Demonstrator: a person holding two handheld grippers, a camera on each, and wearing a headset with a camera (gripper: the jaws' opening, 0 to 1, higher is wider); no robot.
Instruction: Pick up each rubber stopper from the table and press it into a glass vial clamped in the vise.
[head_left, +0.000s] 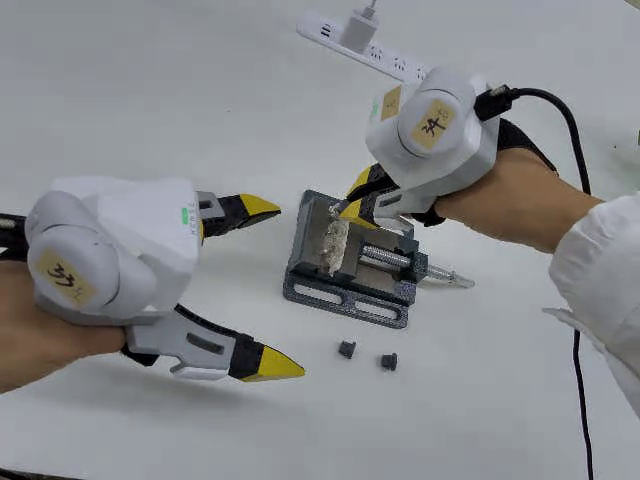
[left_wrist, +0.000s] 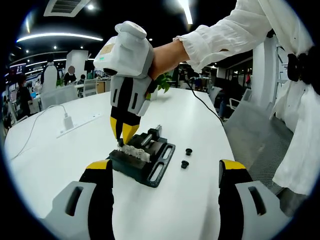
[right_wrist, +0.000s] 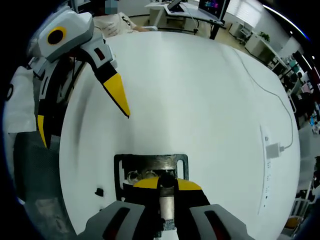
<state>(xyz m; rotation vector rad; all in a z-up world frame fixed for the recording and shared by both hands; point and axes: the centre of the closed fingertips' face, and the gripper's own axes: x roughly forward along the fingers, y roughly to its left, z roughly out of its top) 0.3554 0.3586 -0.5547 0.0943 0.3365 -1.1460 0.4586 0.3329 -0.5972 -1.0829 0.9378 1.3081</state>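
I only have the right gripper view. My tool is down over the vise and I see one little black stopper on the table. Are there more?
Observer: Yes. The head view shows two small black rubber stoppers lying apart on the white table, near the dark metal vise.
Operator: Which way does the vise's screw stick out? My tool covers it.
Observer: In the head view its silver screw handle juts toward the person's right.
Operator: And my tips from the side?
Observer: The left gripper view shows the right tool pointing steeply down, its yellow tips at one end of the row of clear glass vials.
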